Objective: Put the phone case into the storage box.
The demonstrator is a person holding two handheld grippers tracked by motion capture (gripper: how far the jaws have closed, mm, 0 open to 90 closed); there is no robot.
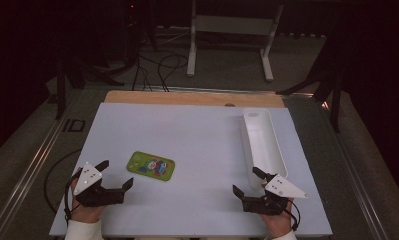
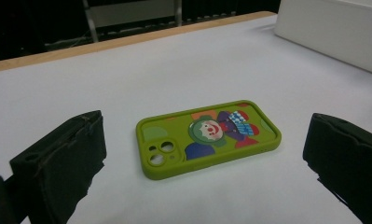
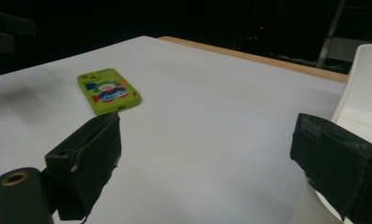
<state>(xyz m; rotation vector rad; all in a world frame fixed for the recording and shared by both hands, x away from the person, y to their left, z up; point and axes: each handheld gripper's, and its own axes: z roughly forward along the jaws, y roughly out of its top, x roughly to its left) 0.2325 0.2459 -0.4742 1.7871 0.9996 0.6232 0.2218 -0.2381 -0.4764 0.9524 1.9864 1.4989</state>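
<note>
A green phone case (image 1: 150, 165) with a clown picture lies flat on the white table (image 1: 197, 140), left of the middle. My left gripper (image 1: 116, 174) rests near the front left edge, just left of the case, open and empty. From the left gripper view the phone case (image 2: 208, 136) lies a short way beyond the wide-apart jaws. My right gripper (image 1: 247, 182) sits near the front right edge, open with nothing between its fingers. In the right gripper view the phone case (image 3: 108, 90) lies far off at the left.
A long white tray (image 1: 263, 141) runs front to back along the table's right side, its near end beside my right gripper. A wooden strip (image 1: 192, 98) borders the far edge. Beyond it stand a white frame (image 1: 232, 35) and floor cables (image 1: 162, 65).
</note>
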